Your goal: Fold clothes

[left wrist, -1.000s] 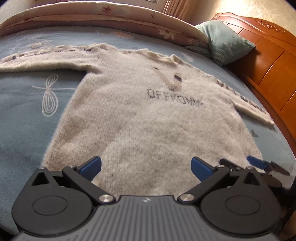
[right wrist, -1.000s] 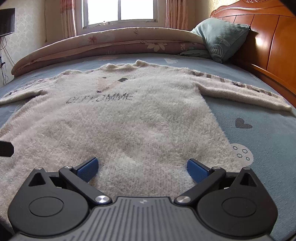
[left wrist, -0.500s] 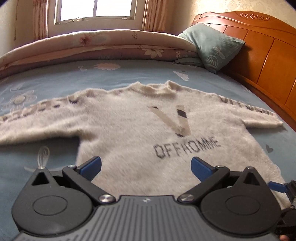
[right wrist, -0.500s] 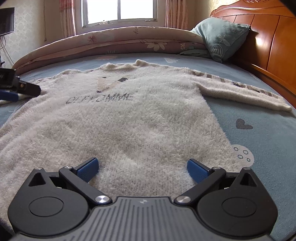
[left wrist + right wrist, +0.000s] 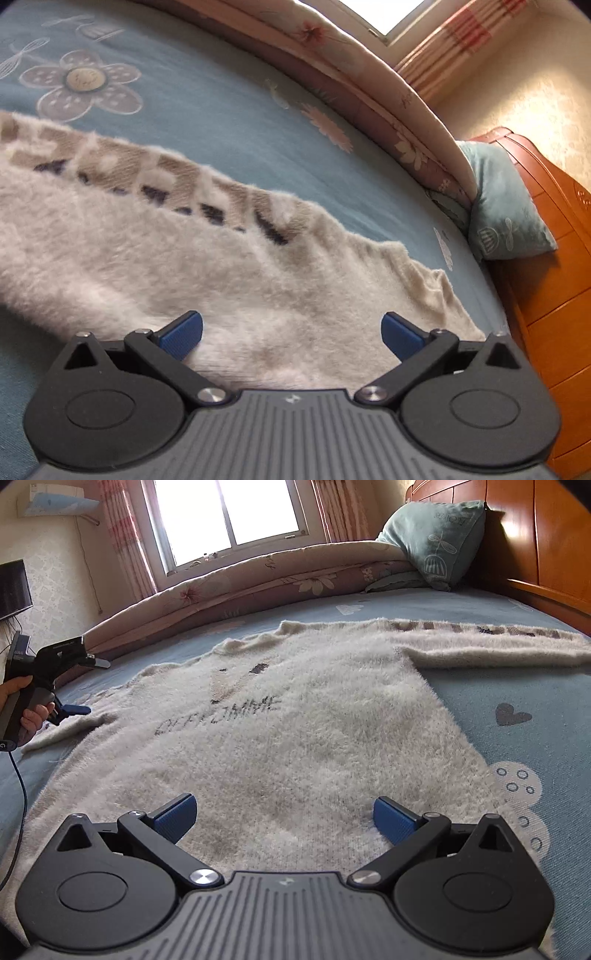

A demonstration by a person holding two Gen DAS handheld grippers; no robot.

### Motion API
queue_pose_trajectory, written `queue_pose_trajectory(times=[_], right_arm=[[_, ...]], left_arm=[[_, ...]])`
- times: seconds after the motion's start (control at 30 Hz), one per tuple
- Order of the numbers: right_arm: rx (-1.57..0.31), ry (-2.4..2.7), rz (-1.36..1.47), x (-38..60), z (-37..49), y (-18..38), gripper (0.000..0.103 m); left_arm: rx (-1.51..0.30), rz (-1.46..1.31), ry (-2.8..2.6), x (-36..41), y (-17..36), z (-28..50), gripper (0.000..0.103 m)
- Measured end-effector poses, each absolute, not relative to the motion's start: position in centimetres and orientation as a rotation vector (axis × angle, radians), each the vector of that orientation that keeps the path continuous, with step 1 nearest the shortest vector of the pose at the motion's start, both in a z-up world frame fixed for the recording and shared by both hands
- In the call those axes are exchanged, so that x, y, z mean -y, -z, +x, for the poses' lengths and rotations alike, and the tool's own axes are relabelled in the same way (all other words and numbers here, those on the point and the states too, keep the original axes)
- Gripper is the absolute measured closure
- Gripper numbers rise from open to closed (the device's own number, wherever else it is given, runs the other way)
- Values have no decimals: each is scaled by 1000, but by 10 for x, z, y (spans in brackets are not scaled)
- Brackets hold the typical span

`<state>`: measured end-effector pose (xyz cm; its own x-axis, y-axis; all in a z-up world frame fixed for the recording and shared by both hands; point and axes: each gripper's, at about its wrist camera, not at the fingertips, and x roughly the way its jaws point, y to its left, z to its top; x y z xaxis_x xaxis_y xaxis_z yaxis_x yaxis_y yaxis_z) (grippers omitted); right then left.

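The sweater lies flat on the bed; left claw released over its sleeve, right claw released above its hem.

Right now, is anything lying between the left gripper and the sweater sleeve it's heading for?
Nothing visible. The left gripper is open just above the sleeve, with only bare fuzzy knit ahead of its fingers. The sweater lies flat on the bed, nothing on top.
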<state>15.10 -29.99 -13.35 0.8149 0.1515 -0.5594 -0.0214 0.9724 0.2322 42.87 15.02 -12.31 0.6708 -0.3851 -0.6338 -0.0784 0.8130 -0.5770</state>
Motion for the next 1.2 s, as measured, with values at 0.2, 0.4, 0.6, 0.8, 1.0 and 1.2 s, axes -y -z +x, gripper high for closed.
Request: queue_pose_trajectory(times=[0.2, 0.4, 0.6, 0.8, 1.0, 1.2], right_arm=[[-609, -64, 142, 290, 153, 139, 0], [-606, -56, 131, 290, 152, 140, 0], [-609, -56, 117, 288, 153, 140, 0], [-618, -60, 111, 289, 153, 139, 0], [-618, -43, 71, 282, 153, 141, 0], [-675, -15, 42, 281, 157, 127, 0]], left_arm=[[-743, -687, 145, -188, 128, 407, 5], [-794, -630, 224, -149, 102, 414, 5], [-858, -587, 310, -114, 110, 427, 3], [-861, -632, 181, -154, 122, 417, 3], [-792, -637, 20, -213, 99, 398, 3], [-774, -618, 13, -246, 88, 410, 3]])
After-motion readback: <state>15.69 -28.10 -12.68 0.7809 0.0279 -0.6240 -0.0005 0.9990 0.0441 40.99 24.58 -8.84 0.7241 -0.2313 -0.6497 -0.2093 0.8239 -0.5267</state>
